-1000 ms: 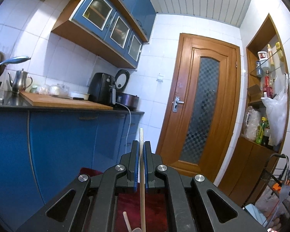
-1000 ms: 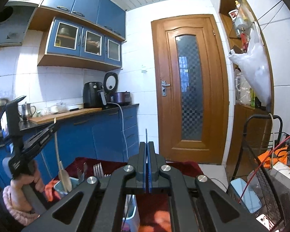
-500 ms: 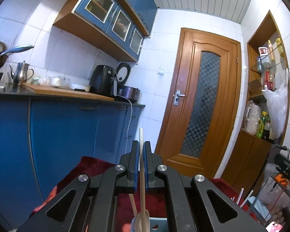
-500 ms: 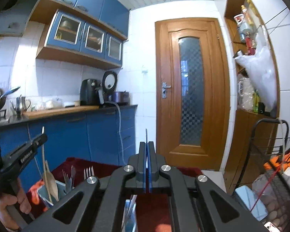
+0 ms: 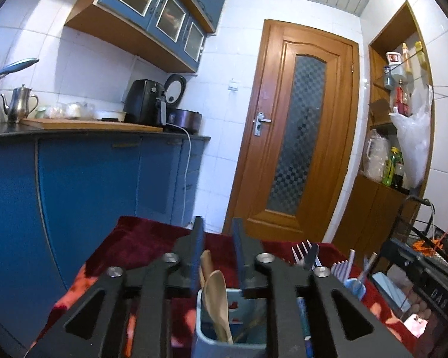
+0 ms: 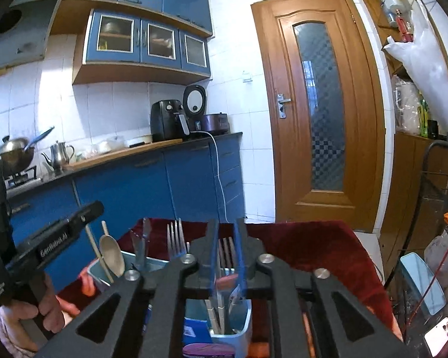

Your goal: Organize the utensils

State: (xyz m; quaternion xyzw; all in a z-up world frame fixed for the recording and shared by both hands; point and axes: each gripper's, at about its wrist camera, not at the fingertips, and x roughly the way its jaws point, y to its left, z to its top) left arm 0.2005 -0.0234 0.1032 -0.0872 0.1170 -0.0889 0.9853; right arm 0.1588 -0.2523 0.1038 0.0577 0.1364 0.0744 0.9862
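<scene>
The left claw (image 5: 216, 249) stood parted and empty; directly beneath it the wooden spoon (image 5: 219, 301) stood upright in the holder (image 5: 204, 340). The right claw (image 6: 227, 250), likewise parted, hung over its own cup (image 6: 242, 325).

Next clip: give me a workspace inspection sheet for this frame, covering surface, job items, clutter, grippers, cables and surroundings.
Surface: table under a dark red cloth.
Job's things: light blue caddy holding wooden spoons; forks and knife upright in the middle compartments; more forks in the end cup.
Clutter: dark round object at the bottom edge of the right view, unidentifiable.
Grippers: left gripper open over the spoons; right gripper open over the end cup.
Cables: white cord hanging from the counter appliances.
Surroundings: blue cabinets, wooden door, wire cart.
</scene>
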